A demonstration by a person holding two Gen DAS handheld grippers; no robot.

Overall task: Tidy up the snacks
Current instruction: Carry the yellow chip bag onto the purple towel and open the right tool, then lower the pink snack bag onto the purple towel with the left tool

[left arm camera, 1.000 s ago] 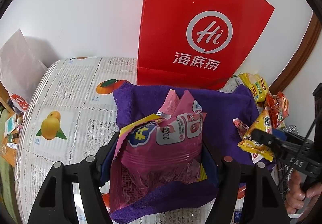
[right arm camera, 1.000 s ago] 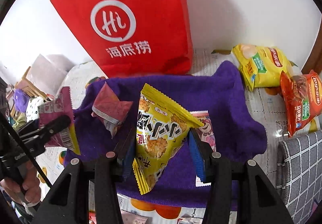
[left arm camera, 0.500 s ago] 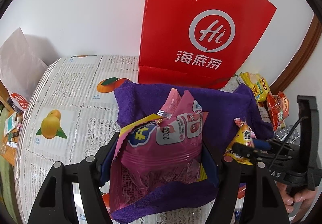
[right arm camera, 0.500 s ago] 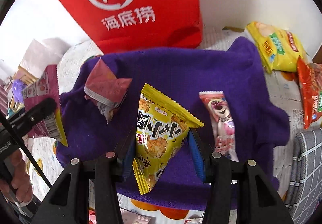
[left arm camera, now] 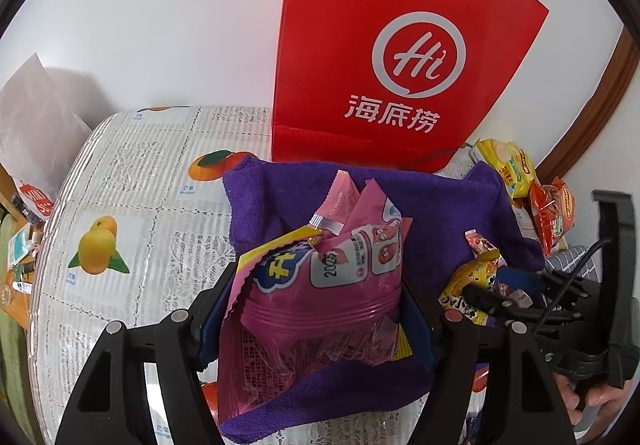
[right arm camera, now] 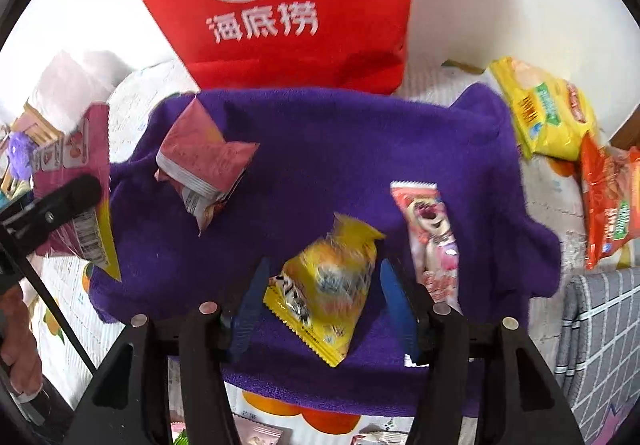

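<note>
Lowered since earlier: right gripper [right arm camera: 320,295], jaws just opening, pads clear of yellow packet [right arm camera: 326,285] on purple cloth [right arm camera: 340,149]. Left gripper [left arm camera: 316,309] clamping pink bag [left arm camera: 320,297] above cloth. Risk: packet snagging a rising pad, dragged off.

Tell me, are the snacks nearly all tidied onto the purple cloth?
Partly. A pink packet and a long bear-print bar already lie on the purple cloth. The right claw has just been opening, and the yellow packet sits loose between its pads. The left claw grips a big pink bag. A yellow bag and an orange bag wait beside the cloth.
</note>
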